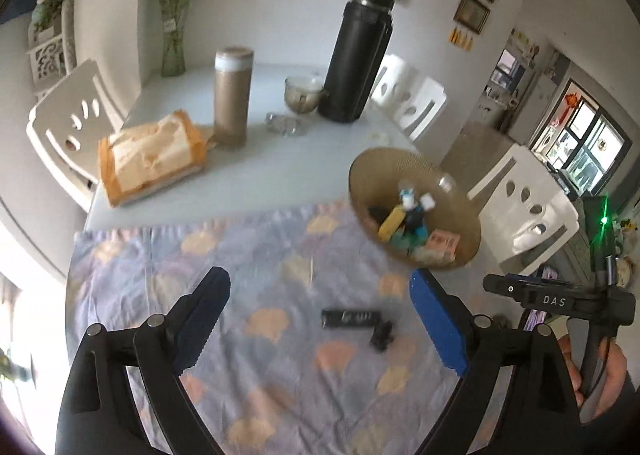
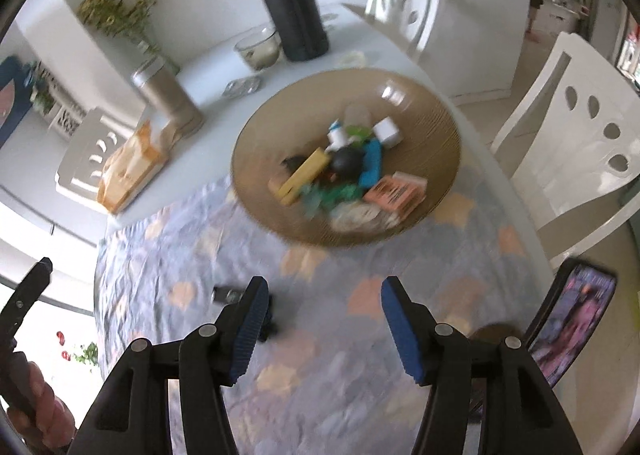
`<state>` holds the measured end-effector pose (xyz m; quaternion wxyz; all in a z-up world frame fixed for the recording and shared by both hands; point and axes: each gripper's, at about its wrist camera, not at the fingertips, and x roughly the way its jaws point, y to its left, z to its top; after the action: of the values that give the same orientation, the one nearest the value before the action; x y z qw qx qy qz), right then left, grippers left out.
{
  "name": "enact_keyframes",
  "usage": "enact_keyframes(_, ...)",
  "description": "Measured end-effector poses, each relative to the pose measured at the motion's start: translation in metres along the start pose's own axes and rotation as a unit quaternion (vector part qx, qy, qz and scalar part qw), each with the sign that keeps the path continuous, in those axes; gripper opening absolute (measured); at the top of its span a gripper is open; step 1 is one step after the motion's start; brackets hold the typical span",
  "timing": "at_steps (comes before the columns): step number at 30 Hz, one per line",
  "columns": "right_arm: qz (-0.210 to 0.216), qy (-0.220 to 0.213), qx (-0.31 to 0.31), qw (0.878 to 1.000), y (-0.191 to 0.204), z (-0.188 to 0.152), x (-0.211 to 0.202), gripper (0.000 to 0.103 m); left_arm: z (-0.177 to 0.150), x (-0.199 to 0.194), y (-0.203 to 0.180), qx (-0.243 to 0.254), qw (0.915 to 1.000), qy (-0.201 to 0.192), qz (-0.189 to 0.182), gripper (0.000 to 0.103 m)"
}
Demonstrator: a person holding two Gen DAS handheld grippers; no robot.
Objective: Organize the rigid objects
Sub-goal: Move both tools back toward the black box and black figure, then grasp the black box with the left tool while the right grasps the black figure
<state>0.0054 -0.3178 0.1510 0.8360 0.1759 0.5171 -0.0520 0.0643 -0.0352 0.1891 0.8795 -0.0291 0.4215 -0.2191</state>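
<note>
A brown bowl (image 1: 440, 171) (image 2: 276, 127) holding several small items stands at the far edge of the patterned cloth (image 1: 248, 255) (image 2: 320, 375). A flat black bar (image 1: 350, 318) and a small black object (image 1: 382, 336) lie on the cloth in the left wrist view. In the right wrist view the bar (image 2: 226, 293) and the small object (image 2: 269, 325) are partly hidden behind the left finger. My left gripper (image 1: 320, 319) is open and empty above them. My right gripper (image 2: 320, 329) is open and empty above the cloth, short of the bowl.
On the white table (image 1: 280, 167) stand a tall black flask (image 1: 356, 51), a tan tumbler (image 1: 232, 95), a glass bowl (image 1: 303, 93) and a bagged package (image 1: 152, 157). White chairs (image 1: 524, 215) surround the table. A phone (image 2: 572, 319) lies at the right edge.
</note>
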Motion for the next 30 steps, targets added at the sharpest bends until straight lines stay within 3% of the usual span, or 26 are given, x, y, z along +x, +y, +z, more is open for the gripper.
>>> enact_keyframes(6, 0.005, 0.029, -0.009, 1.000, 0.014, -0.029, 0.015, 0.057, -0.031, 0.016, 0.008, 0.010, 0.9988, 0.049, 0.004, 0.091)
enact_keyframes(12, 0.020, 0.076, -0.008, 0.997, 0.029, -0.056, 0.042, 0.057, -0.049, 0.046, -0.001, 0.063, 0.9935, 0.094, -0.004, 0.091)
enact_keyframes(20, 0.040, 0.124, 0.002, 0.991, 0.043, -0.062, 0.082, 0.058, -0.059, 0.096, -0.009, 0.157, 0.9773, 0.143, -0.009, 0.090)
enact_keyframes(25, 0.026, 0.128, 0.014, 0.991, 0.043, -0.057, 0.105, 0.058, -0.057, 0.129, -0.008, 0.183, 0.9666, 0.170, -0.061, 0.090)
enact_keyframes(30, 0.017, 0.130, 0.012, 0.991, 0.047, -0.049, 0.124, 0.057, -0.052, 0.155, -0.012, 0.224, 0.9564, 0.177, -0.062, 0.086)
